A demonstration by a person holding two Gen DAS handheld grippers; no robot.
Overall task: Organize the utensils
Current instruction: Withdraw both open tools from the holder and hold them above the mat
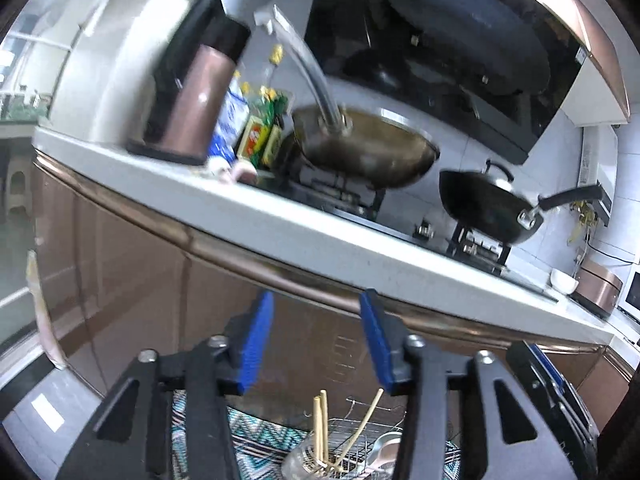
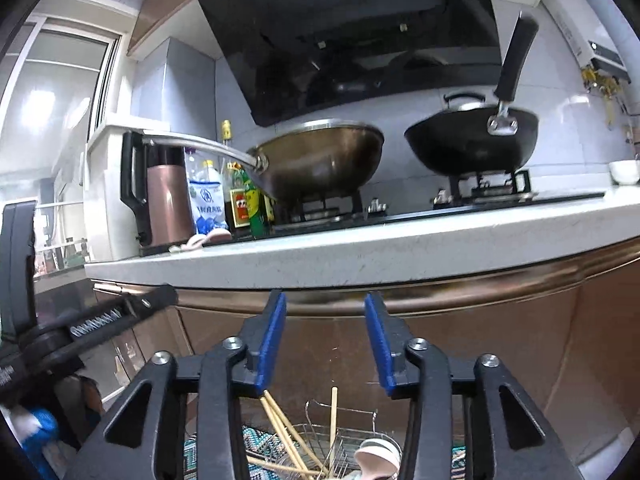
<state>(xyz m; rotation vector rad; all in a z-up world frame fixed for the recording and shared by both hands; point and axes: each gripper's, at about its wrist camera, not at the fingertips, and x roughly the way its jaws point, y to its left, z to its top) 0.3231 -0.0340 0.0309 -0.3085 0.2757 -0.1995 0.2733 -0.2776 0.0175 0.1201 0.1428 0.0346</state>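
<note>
surface: patterned mat (image 2: 256,446) | on it: wire rack (image 2: 320,440) | in rack: chopsticks (image 2: 286,432)

The left gripper (image 1: 316,344) fills the lower middle of its frame, jaws parted, nothing between the blue pads (image 1: 256,344). The right gripper (image 2: 325,342) sits likewise at lower centre, jaws apart and empty, pointing roughly level.
</note>
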